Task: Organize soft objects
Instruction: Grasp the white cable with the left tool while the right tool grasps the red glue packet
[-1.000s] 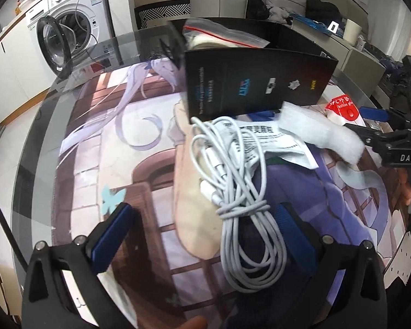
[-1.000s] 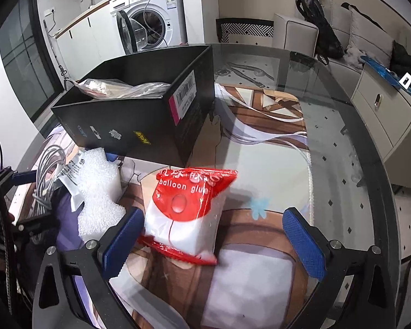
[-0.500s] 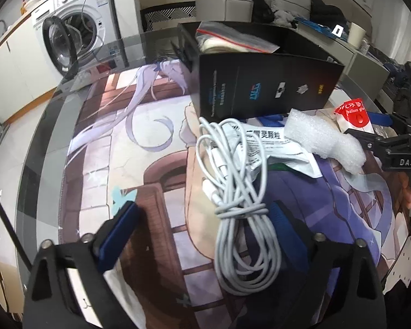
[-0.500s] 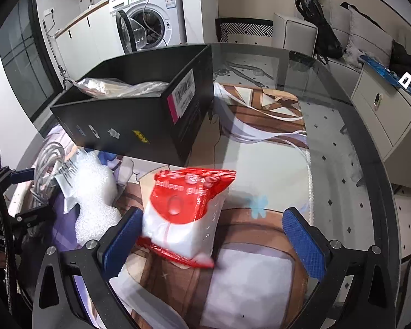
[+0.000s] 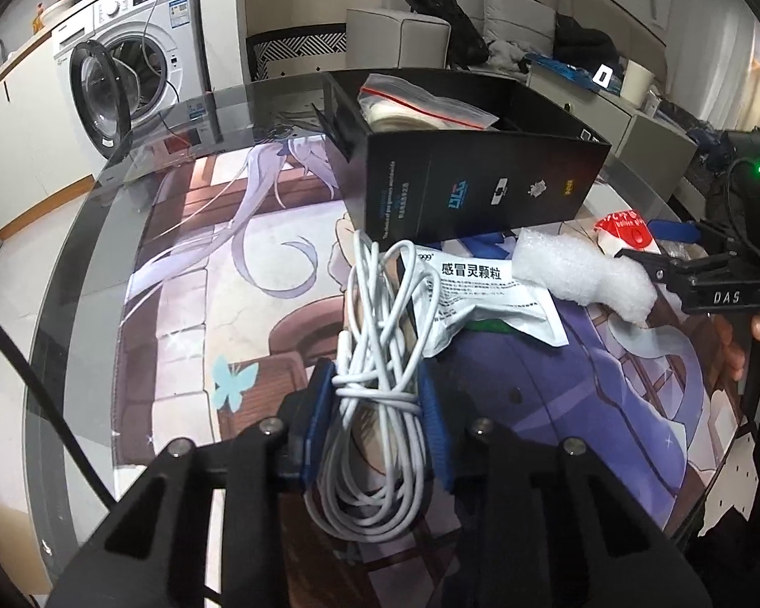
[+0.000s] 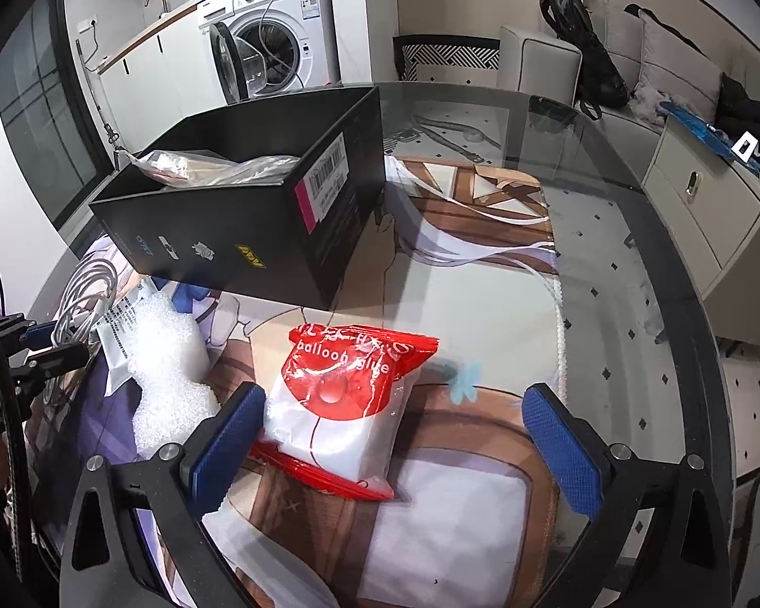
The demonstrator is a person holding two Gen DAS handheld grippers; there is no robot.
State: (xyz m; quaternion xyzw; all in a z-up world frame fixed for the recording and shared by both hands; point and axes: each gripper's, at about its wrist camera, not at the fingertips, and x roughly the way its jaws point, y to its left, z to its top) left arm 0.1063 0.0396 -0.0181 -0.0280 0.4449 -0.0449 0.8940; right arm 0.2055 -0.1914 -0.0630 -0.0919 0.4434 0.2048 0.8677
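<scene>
My left gripper (image 5: pixel 377 400) is shut on a coiled white cable (image 5: pixel 380 354), pinching its wrapped middle just above the table mat. A white medicine sachet (image 5: pixel 486 299) lies beside the cable, and a roll of white bubble wrap (image 5: pixel 582 273) lies to its right. My right gripper (image 6: pixel 395 435) is open around a red and white balloon glue bag (image 6: pixel 349 395) that lies flat on the mat. The black open box (image 6: pixel 258 223) stands behind, holding a clear zip bag (image 5: pixel 420 106).
The round glass table (image 6: pixel 633 233) carries a printed anime mat (image 5: pixel 187 273). A washing machine (image 5: pixel 131 61) stands past the far edge, a sofa and cabinet at the back right. The right gripper's body (image 5: pixel 724 294) shows at the left view's right edge.
My left gripper moved forward over the cable and closed its jaws on the coil. My right gripper stayed open around the glue bag, which shifted only slightly.
</scene>
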